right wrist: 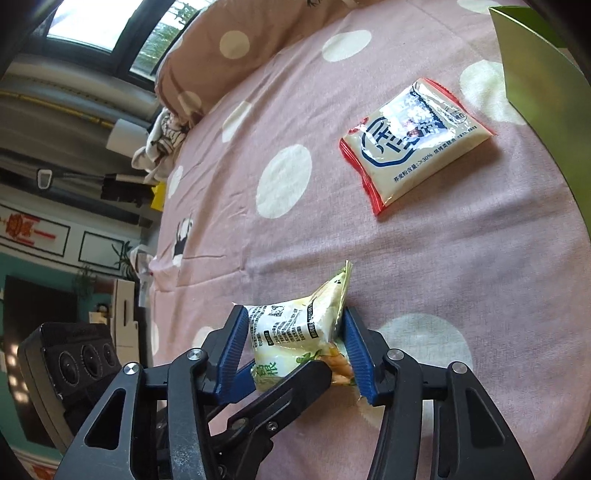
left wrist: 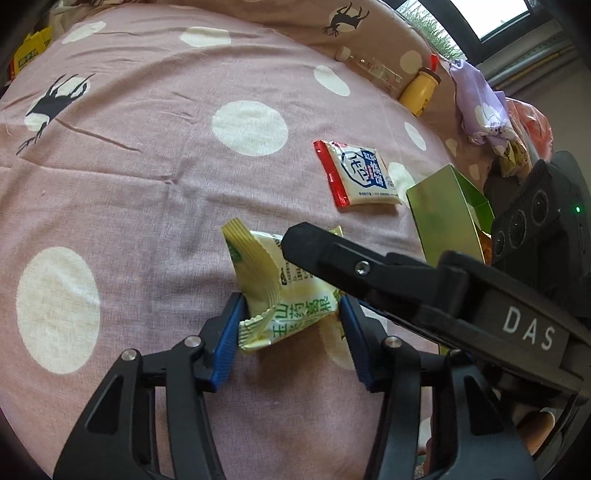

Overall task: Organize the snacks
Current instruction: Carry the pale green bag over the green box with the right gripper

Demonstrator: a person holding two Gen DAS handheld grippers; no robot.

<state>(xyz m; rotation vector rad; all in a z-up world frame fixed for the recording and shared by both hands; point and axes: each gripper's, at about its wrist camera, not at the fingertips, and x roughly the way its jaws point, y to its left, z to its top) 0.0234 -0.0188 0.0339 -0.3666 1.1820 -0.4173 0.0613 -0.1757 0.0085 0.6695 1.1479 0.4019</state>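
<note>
Currently the yellow packet (left wrist: pixel 280 295) is clamped by both the left gripper (left wrist: pixel 291 321) and right gripper (right wrist: pixel 295 343); light, crinkly, best held mid-body.

Soft daylight from the window (right wrist: pixel 110 26) lights the bedsheet (left wrist: pixel 147 184) evenly; glare whitens the red-edged snack packet (right wrist: pixel 413 142). Fisheye edges bend and darken, perhaps slightly blurred.
</note>
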